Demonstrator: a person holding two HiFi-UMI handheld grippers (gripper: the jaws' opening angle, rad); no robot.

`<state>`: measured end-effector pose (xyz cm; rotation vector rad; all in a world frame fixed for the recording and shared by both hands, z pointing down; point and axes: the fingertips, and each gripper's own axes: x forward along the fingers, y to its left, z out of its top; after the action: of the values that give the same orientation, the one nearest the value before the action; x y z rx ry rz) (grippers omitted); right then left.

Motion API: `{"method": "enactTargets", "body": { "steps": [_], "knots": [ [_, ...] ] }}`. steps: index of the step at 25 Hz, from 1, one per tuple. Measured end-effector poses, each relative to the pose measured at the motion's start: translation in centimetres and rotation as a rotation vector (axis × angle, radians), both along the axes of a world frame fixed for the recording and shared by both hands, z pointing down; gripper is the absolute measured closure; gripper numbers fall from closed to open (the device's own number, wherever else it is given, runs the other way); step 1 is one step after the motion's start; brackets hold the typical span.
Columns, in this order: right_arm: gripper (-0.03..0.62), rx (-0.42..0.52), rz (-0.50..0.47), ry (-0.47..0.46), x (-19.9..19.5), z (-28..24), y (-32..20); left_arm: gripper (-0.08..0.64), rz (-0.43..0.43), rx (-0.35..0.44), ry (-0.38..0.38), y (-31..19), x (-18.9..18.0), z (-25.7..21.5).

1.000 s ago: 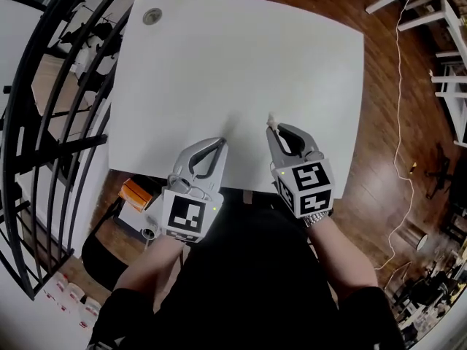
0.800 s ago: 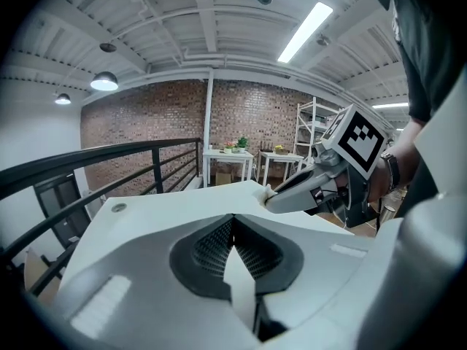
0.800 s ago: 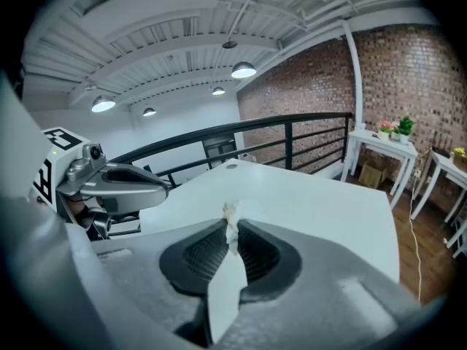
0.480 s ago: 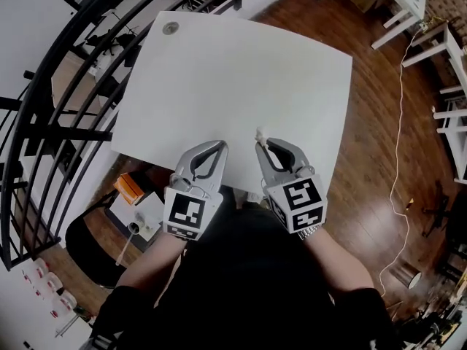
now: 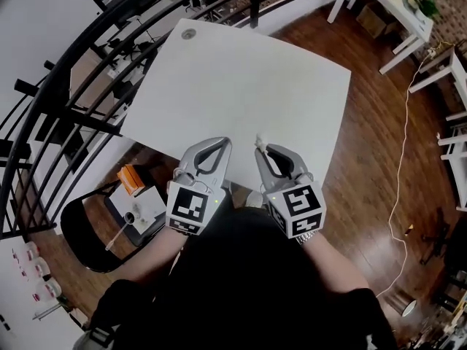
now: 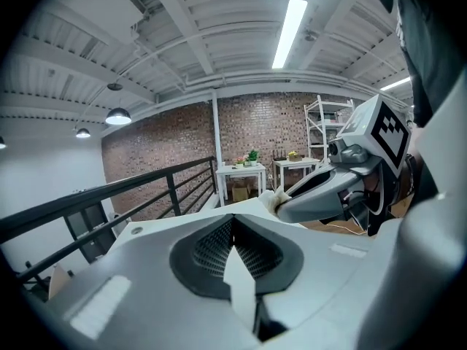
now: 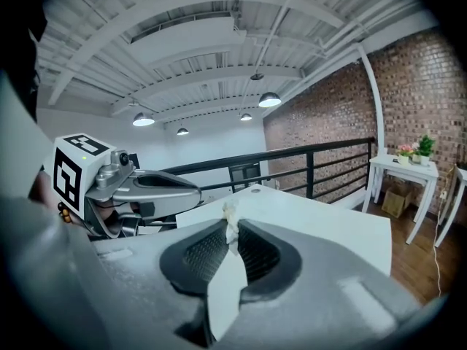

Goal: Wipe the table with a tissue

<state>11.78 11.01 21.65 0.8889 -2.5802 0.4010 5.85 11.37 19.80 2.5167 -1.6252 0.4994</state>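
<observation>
White table [image 5: 241, 86]; round grommet [image 5: 189, 33] far corner.

Matt white table [image 5: 241, 79], glossy wood floor [image 5: 368, 137] (tissue [image 5: 258, 141] seemingly paper).

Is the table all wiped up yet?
Done: the tissue is pinched in the right gripper. In hand: it hovers at the near edge of the table, seemingly off the surface. The left gripper is shut, empty. Left: unclear, since the plain white top shows no wiped or dirty patches.
</observation>
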Motion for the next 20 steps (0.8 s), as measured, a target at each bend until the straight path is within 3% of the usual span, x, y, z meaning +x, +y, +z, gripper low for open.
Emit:
{"method": "enactTargets", "body": {
  "steps": [20],
  "knots": [
    [0.566,0.102,-0.068,-0.036,-0.1,-3.3,1.5,0.543,-0.043,0.059,-0.029,2.0,0.9,-2.2]
  ]
}}
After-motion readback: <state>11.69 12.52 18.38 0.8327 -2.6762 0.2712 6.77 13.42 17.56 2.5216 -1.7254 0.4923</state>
